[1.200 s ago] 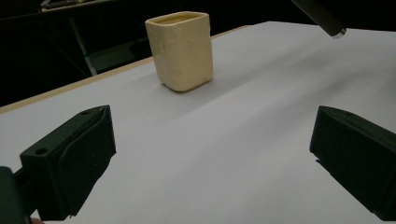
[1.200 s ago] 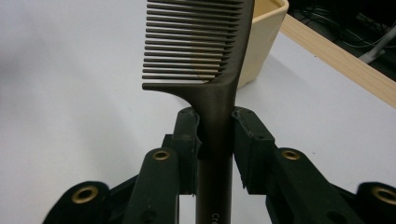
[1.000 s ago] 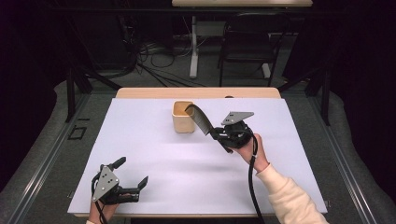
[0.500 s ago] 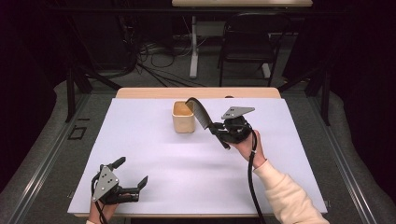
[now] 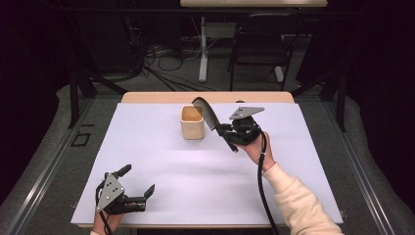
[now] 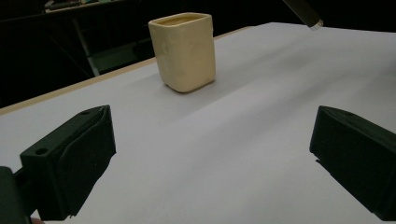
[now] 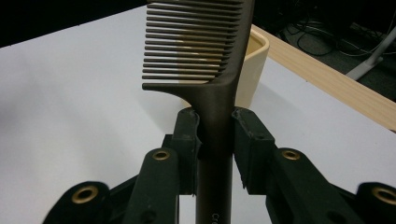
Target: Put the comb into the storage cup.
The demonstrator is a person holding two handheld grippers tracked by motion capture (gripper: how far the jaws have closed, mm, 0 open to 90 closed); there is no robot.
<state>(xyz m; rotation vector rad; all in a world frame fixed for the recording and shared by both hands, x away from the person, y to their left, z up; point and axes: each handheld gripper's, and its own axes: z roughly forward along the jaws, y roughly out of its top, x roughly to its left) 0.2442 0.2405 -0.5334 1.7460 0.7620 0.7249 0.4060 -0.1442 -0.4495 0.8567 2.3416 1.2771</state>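
Fingers, right: the right gripper (image 5: 230, 133) has its fingers (image 7: 187, 140) clamped on the handle of a dark comb (image 5: 208, 117), one pad on each side of the handle just below the teeth.
Fingers, left: the left gripper (image 5: 139, 182) has its fingers (image 6: 70, 158) spread wide with nothing between them; bare white sheet shows in the gap.
Comb: held up off the table, tilted, with the toothed end rising toward the far left and the handle end pointing down toward the near right; the teeth face the cup side. In the high view its toothed end sits just right of the cup's rim; whether it touches the cup I cannot tell.
Cup: a cream, square-sided cup (image 5: 192, 122) stands upright on the sheet in the far middle of the table, open at the top.
Table: a light wooden table (image 5: 147, 98) covered almost wholly by a white sheet (image 5: 195, 181); a strip of wood shows along the far edge.
Right hand: the right hand (image 5: 254, 149) grips its tool just right of the cup, a pale sleeve (image 5: 298, 205) running to the near right.
Left hand: at the near left edge of the table, well apart from the cup and the comb.
Beyond the table: dark floor with cables and a chair (image 5: 259, 44).
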